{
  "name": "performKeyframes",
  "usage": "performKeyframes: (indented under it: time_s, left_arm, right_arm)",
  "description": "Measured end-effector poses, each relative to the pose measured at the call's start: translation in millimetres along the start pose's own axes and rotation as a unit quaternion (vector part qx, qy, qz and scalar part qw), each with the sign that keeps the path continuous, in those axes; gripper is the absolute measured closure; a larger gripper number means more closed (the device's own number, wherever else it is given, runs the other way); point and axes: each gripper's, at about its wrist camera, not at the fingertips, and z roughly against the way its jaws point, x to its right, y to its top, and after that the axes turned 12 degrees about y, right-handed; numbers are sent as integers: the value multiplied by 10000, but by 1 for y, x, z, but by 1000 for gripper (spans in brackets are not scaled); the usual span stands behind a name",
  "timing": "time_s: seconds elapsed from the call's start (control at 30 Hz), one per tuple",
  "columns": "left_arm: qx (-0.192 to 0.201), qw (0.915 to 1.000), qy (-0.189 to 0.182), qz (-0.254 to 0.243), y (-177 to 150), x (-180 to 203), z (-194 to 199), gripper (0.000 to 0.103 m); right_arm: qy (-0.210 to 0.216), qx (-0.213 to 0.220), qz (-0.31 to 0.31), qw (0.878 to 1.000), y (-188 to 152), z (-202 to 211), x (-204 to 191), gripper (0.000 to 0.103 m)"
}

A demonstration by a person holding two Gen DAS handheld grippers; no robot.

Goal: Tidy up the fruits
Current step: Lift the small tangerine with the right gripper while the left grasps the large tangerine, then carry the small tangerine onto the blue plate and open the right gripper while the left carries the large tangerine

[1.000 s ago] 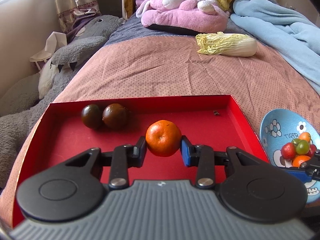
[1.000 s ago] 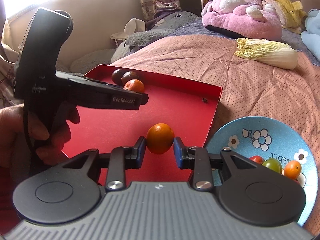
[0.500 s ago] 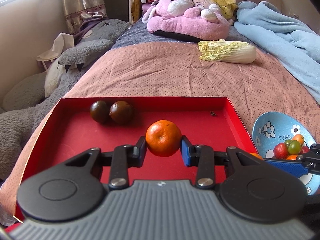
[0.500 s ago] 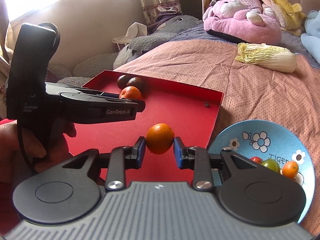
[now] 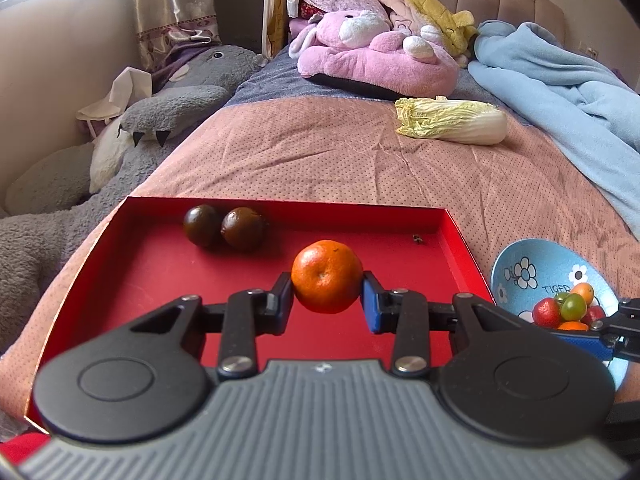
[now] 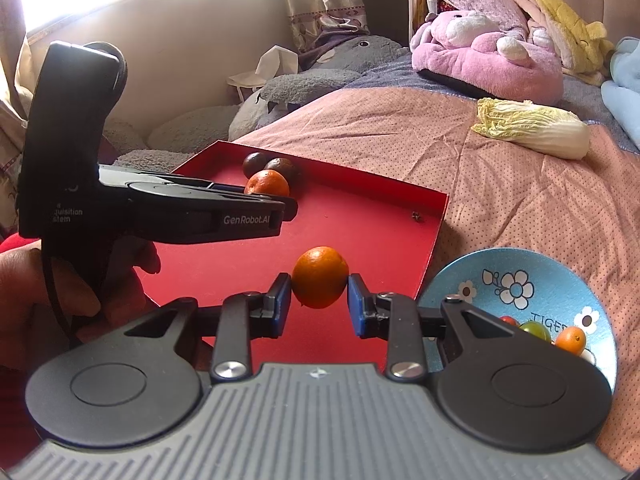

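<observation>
My left gripper [image 5: 327, 298] is shut on an orange mandarin [image 5: 327, 276], held above the red tray [image 5: 152, 280]. Two dark brown fruits [image 5: 224, 226] lie side by side near the tray's far wall. My right gripper [image 6: 319, 300] is shut on a smaller orange fruit [image 6: 319, 277] over the tray's right part [image 6: 372, 240]. In the right wrist view the left gripper [image 6: 266, 194] shows from the side, a hand [image 6: 72, 292] on its handle, its mandarin [image 6: 267, 184] in front of the dark fruits [image 6: 270, 166]. A blue flowered bowl [image 5: 532, 268] right of the tray holds several small fruits [image 5: 568, 308].
The tray and bowl [image 6: 516, 280] rest on a pink quilted bed [image 5: 360, 160]. A napa cabbage [image 5: 452, 122] lies farther back. A pink plush [image 5: 376, 60], a blue blanket [image 5: 560, 80] and a grey shark plush [image 5: 172, 108] ring the bed's far and left sides.
The left gripper has risen and drawn back a little with its mandarin, so the tray and dark fruits sit lower in its view. The right gripper keeps still with its fruit.
</observation>
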Motion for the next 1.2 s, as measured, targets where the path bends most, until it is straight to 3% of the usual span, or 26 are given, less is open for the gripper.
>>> performKeyframes:
  time_s: [0.57,1.2]
  left_arm:
    - [104,9999,-59,-63,-2,2,6,64]
    - [35,9996,32,-283,-3,13,0,64]
  right_arm:
    - [-52,46,73,9999,0,12,-6,68]
    - [-190,316,-275,9989,-13,39,24,68]
